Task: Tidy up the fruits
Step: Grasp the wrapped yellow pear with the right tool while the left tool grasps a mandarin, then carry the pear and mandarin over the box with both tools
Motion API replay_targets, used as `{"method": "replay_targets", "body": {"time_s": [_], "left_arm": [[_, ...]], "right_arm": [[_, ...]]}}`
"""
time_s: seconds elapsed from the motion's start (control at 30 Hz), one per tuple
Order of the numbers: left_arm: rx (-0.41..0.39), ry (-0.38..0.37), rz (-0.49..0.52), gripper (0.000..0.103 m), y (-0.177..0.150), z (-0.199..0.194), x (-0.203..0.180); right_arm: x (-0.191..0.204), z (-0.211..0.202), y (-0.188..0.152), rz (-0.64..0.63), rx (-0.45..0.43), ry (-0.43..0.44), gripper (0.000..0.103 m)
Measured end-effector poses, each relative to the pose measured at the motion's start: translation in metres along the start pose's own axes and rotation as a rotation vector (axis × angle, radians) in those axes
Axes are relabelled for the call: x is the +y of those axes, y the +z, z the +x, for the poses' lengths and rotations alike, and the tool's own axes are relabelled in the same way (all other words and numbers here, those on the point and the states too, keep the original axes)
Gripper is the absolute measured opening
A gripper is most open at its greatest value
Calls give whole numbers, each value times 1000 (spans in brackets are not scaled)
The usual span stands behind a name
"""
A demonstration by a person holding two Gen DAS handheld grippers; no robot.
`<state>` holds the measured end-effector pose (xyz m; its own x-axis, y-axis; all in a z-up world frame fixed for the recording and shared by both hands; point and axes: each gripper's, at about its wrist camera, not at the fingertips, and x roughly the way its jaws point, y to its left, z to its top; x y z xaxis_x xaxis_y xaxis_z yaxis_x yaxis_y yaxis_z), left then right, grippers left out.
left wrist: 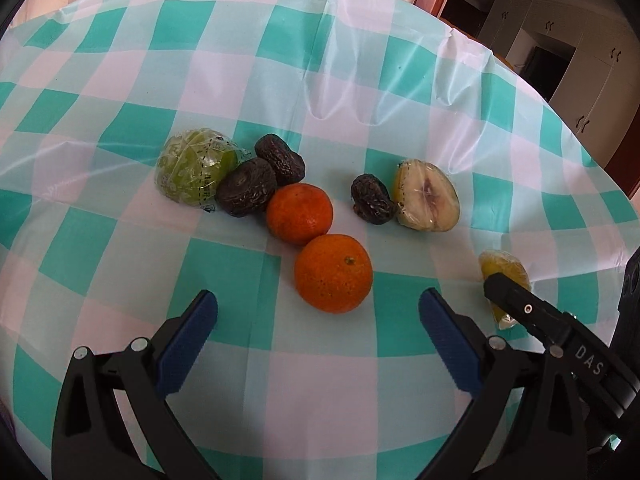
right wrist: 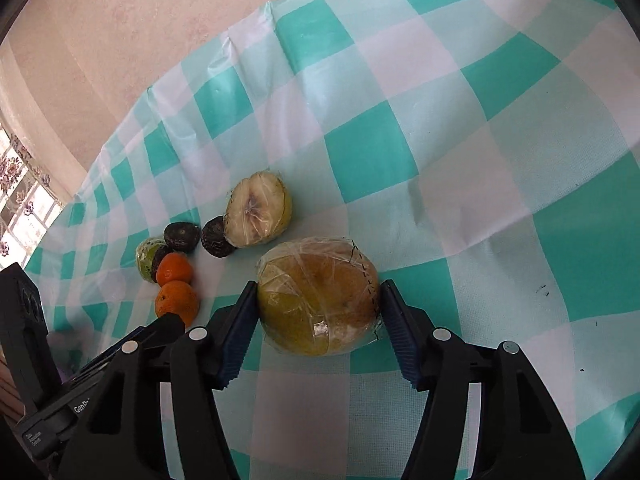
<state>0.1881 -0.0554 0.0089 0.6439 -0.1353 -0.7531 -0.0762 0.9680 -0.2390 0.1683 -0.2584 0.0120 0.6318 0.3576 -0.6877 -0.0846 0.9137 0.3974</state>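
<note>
My right gripper (right wrist: 319, 288) is shut on a plastic-wrapped yellow fruit (right wrist: 316, 308), one blue pad against each side, on the checked cloth. In the left wrist view that fruit (left wrist: 505, 270) shows at the right, partly behind a black finger. My left gripper (left wrist: 318, 296) stands open just short of the nearer of two oranges (left wrist: 333, 274), with nothing between its pads. The second orange (left wrist: 300, 214) lies behind it. Three dark wrinkled fruits (left wrist: 248, 192) (left wrist: 280, 160) (left wrist: 372, 204), a wrapped green fruit (left wrist: 188, 172) and a wrapped cut half fruit (left wrist: 426, 196) lie further back.
A teal and white checked tablecloth (left wrist: 360, 60) covers the table. A wall runs behind the table's far edge, and cabinets (left wrist: 580, 72) stand past its right edge. The cloth (right wrist: 480, 120) stretches bare to the right of the held fruit.
</note>
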Motion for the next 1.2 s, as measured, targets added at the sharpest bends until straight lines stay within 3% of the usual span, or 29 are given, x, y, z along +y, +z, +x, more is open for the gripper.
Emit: {"method": "replay_targets", "body": {"time_s": [0.1, 0.2, 0.5, 0.8, 0.9, 1.07, 1.2], "left_arm": [[8, 36, 28, 92, 6, 9, -9], [-4, 44, 58, 40, 5, 8, -13], [-76, -53, -3, 40, 1, -9, 6], [-156, 35, -2, 40, -30, -52, 6], [-159, 35, -16, 40, -50, -73, 12], [-156, 104, 13, 40, -87, -106, 26], [-157, 89, 7, 40, -114, -133, 39]], "right_arm": [[6, 4, 0, -25, 4, -20, 60], [5, 6, 1, -16, 3, -10, 60], [3, 2, 2, -19, 3, -13, 60], [3, 4, 2, -15, 3, -13, 60], [2, 3, 2, -8, -1, -17, 60], [1, 0, 0, 5, -5, -22, 60], [4, -9, -8, 9, -16, -18, 60]]}}
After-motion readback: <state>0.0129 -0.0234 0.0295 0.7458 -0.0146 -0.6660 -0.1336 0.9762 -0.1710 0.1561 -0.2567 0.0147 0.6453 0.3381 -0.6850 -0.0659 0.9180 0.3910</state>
